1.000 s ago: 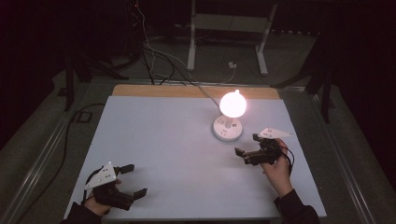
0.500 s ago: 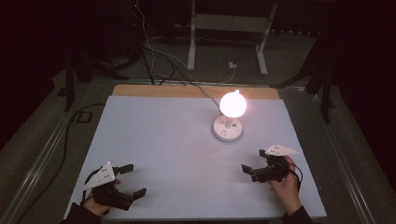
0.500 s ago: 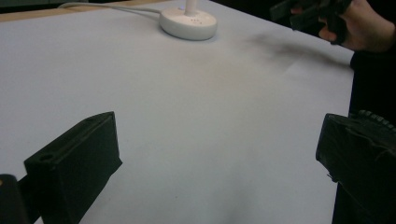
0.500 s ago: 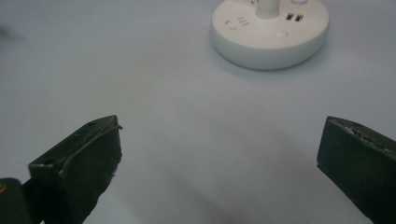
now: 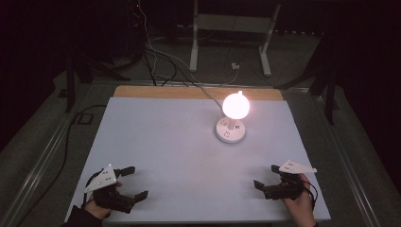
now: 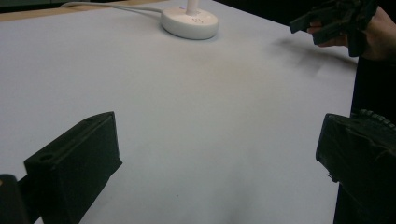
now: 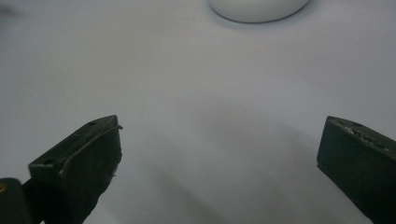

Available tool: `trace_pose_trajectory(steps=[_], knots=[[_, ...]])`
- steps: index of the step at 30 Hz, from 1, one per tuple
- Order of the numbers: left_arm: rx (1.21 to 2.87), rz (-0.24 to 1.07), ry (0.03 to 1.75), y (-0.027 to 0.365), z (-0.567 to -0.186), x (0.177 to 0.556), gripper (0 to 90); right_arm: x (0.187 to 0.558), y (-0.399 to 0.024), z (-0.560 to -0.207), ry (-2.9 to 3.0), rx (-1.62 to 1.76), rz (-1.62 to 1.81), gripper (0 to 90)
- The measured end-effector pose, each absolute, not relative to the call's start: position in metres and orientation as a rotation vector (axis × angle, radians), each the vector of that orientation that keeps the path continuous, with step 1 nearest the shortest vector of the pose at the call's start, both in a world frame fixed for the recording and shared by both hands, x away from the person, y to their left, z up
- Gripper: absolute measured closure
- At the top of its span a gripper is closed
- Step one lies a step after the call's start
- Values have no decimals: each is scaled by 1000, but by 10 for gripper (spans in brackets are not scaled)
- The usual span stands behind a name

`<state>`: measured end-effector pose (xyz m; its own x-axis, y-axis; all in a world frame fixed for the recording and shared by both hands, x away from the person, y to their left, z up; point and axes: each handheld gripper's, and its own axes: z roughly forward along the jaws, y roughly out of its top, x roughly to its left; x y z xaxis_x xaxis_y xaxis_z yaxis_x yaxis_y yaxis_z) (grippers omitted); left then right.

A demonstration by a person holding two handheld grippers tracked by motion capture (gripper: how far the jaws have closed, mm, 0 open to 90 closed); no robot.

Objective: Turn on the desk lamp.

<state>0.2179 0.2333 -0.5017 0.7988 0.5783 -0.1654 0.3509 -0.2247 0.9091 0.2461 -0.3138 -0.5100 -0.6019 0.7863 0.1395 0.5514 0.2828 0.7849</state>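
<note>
A small white lamp with a glowing round bulb (image 5: 236,105) stands on a round white base (image 5: 231,130) toward the back right of the white table (image 5: 179,142). The base also appears in the left gripper view (image 6: 189,22) and in the right gripper view (image 7: 258,8). My left gripper (image 5: 134,182) rests near the front left corner, open, nothing between its jaws. My right gripper (image 5: 265,177) sits near the front right edge, open and empty, well in front of the lamp. It also appears in the left gripper view (image 6: 327,21), held by a hand.
The lamp's white cord (image 5: 208,94) runs back over the wooden rear edge (image 5: 189,92) of the table. Behind the table the floor is dark, with cables (image 5: 156,56) and a white stand's legs (image 5: 229,42). Metal rails flank the table.
My right gripper has drawn back from beside the lamp base toward the front right edge of the table. The left gripper has stayed put.
</note>
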Motion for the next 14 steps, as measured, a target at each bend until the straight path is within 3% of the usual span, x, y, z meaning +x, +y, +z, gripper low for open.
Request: trace_pose_trajectory(steps=[14], knots=[[1850, 250, 701, 232, -502, 218, 2, 248, -315, -515, 2272, 1177, 1186, 0]])
